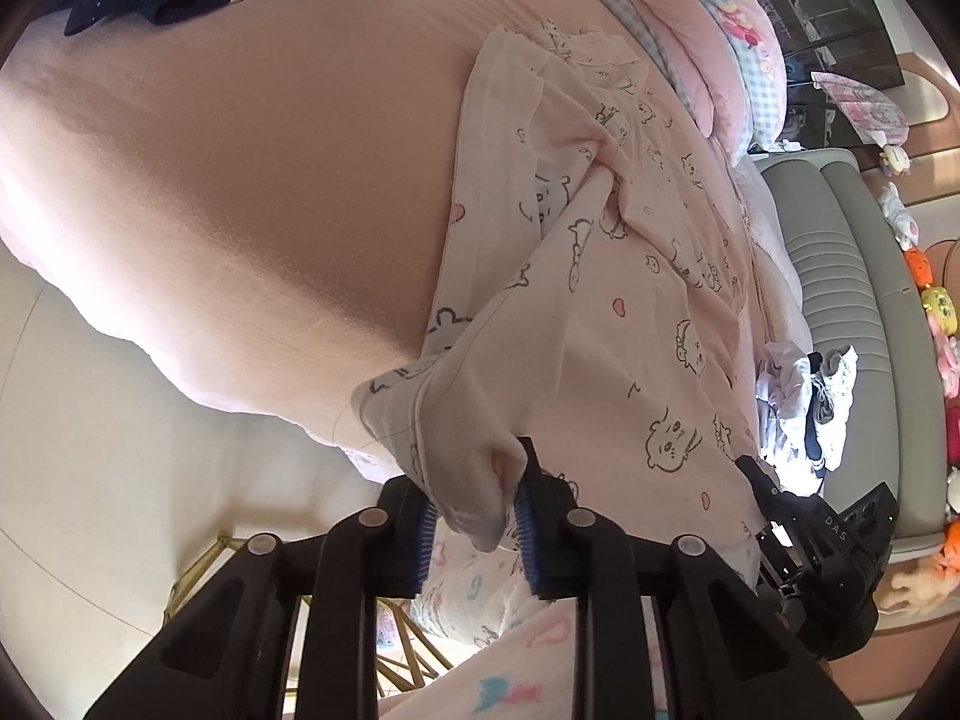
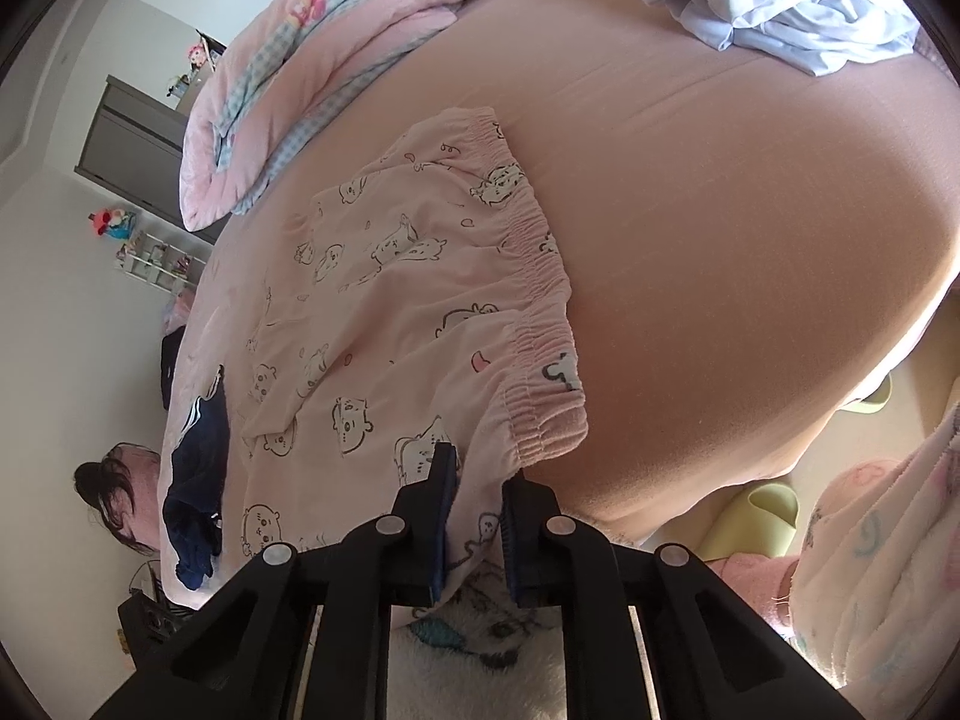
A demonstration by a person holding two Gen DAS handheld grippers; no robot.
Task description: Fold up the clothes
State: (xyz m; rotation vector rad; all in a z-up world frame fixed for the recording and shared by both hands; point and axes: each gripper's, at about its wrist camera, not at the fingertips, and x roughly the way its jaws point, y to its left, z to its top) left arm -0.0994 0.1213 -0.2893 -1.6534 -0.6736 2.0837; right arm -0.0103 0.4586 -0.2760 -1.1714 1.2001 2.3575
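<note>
A pink bed (image 2: 750, 228) fills most of both views, its sheet smooth and bare across the middle; a folded pink and checked quilt (image 2: 336, 54) lies at its far end, a heap of pale blue clothes (image 2: 774, 6) sits at one corner, and a dark navy garment (image 2: 195, 504) lies along the edge beside the pyjamas. The pink pyjama trousers (image 2: 420, 324), printed with small cartoon animals and hearts, are spread across the near part of the bed with the gathered elastic waistband (image 2: 540, 276) turned toward the bare sheet; seen from the left wrist, the trouser legs (image 1: 600, 276) run away toward the quilt, one leg lapped over the other. The right gripper (image 2: 474, 498) is clamped on the cloth just below the waistband's near corner, blue pads pressing fabric between them; the left gripper (image 1: 480, 504) is closed on a bunched hem of a trouser leg at the bed's edge, though how much cloth lies between its pads is hard to judge. A grey sofa (image 1: 840, 276) stands beyond the bed; a row of soft toys (image 1: 936, 306) lines its far side.
</note>
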